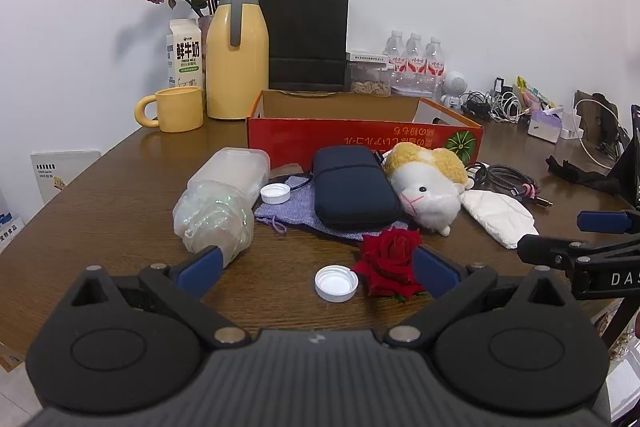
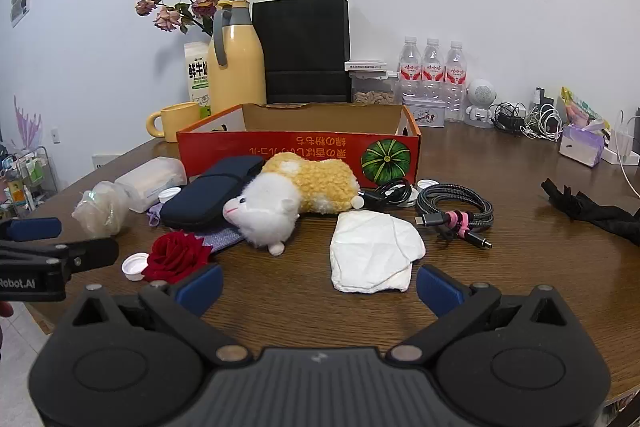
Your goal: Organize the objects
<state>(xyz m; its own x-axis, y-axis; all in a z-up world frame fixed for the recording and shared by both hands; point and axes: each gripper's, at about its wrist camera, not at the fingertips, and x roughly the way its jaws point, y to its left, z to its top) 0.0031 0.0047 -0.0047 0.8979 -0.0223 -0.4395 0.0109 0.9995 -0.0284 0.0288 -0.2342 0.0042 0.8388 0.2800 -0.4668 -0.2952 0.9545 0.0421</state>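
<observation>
The left gripper [image 1: 316,269] hovers low with jaws spread wide, empty; between them lie a white bottle cap [image 1: 336,283] and a red rose [image 1: 390,261], bloom toward the right finger. The right gripper [image 2: 318,287], equally agape, frames a crumpled white tissue [image 2: 374,253] just ahead, long axis running away from the jaws toward the orange box [image 2: 298,151]

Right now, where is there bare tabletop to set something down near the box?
Bare wood lies left of the red box, between the yellow mug and the plastic bottle, and right of the coiled cable, toward the black cloth. Directly before the box it is crowded: pouch, plush toy, rose.
</observation>
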